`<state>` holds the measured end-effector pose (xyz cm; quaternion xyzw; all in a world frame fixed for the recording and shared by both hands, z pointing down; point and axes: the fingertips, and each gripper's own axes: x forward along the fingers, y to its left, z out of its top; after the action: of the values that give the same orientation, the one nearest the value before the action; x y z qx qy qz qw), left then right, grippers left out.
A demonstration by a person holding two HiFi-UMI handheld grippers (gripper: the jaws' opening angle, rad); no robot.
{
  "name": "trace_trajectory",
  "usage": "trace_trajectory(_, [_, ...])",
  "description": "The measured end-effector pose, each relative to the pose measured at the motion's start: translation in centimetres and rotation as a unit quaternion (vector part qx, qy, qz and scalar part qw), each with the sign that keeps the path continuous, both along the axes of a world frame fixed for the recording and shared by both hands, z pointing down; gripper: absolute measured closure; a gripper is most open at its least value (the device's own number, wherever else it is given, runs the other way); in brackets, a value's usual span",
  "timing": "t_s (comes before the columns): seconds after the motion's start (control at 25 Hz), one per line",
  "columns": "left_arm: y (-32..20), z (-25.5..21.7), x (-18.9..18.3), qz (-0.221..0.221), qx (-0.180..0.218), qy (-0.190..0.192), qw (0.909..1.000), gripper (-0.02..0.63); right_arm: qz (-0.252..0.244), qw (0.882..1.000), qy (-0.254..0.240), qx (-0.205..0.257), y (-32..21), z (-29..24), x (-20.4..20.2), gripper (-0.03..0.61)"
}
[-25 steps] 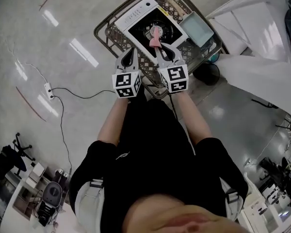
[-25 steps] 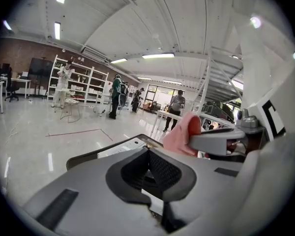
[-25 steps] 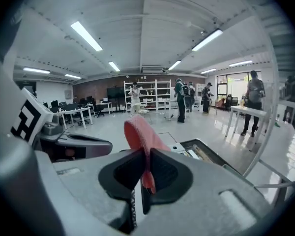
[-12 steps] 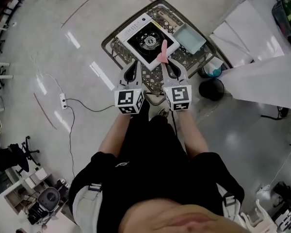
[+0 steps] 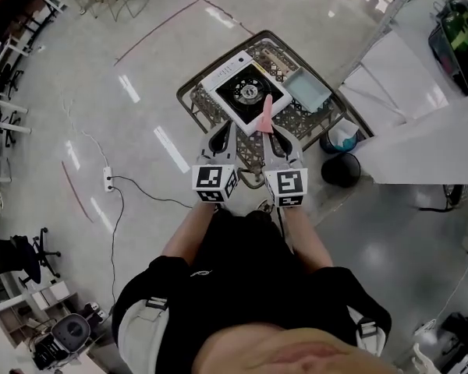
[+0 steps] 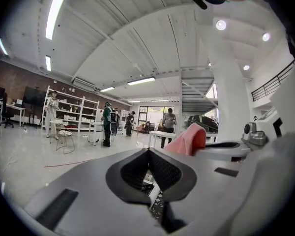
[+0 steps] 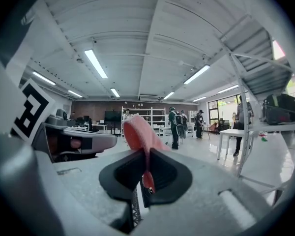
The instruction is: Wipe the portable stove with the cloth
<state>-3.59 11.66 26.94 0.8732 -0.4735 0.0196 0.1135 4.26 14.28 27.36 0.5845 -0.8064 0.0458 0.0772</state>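
The portable stove [image 5: 246,92], white with a black top and a round burner, sits on a lattice table [image 5: 193,100]. A pink cloth [image 5: 265,113] sticks up from my right gripper [image 5: 271,131], which is shut on it at the stove's near edge. In the right gripper view the cloth [image 7: 136,130] is pinched between the jaws of that gripper [image 7: 146,155]. My left gripper [image 5: 221,133] hangs beside it, shut and holding nothing. The left gripper view shows this gripper [image 6: 148,151] raised level with the room, with the cloth [image 6: 188,138] to its right.
A pale blue tray [image 5: 308,89] lies on the table right of the stove. Two bins [image 5: 340,167] stand on the floor to the right, next to white tables [image 5: 421,142]. A power strip [image 5: 108,179] and cable lie at left. People [image 7: 176,127] stand far off.
Both grippers have pulled back from above the burner toward the stove's near edge, the cloth still in the right one. The stove looks smaller and farther away.
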Motion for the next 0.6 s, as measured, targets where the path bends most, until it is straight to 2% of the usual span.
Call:
trace_trajectory(0.28, [0.2,-1.1,-1.6,0.020,0.010,0.019,0.9996,0.614,0.014,1.000,0.004,0.011,-0.6,-1.4,-2.4,0.558])
trace_trajectory(0.6, [-1.0,-2.5,-3.1,0.035,0.022,0.036,0.9985,0.614,0.033,0.999,0.012,0.018,-1.3,-2.7,-3.4,0.560])
